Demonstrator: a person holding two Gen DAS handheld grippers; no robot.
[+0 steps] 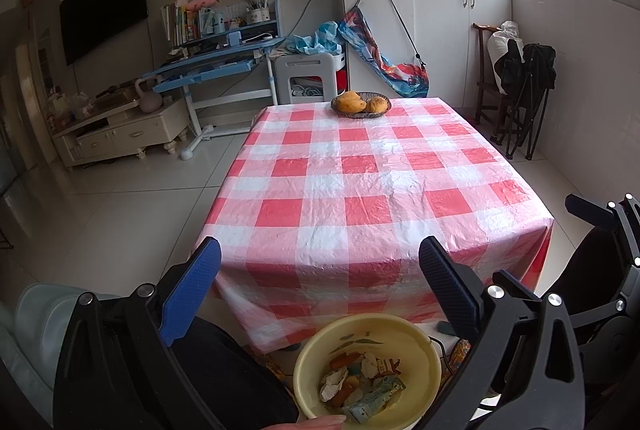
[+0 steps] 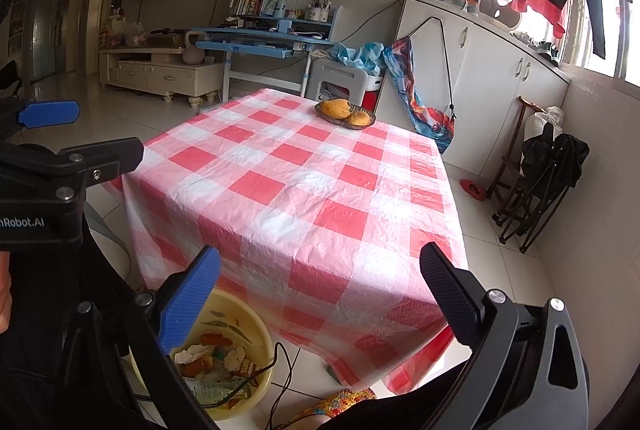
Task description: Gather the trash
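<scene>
A yellow basin (image 1: 424, 362) on the floor by the table's near edge holds crumpled paper and wrappers (image 1: 362, 382); it also shows in the right wrist view (image 2: 256, 334). My left gripper (image 1: 320, 288) is open and empty, held above the basin. My right gripper (image 2: 320, 294) is open and empty over the table's near corner. The left gripper appears at the left of the right wrist view (image 2: 80, 133). The table (image 1: 360, 189) has a red and white checked cloth.
A dark woven dish with orange fruit (image 1: 361, 103) sits at the table's far edge. A black cable (image 2: 280, 382) lies on the floor by the basin. Folded chairs (image 1: 516, 97) stand at the right wall. A blue desk (image 1: 216, 61) and TV stand are at the left.
</scene>
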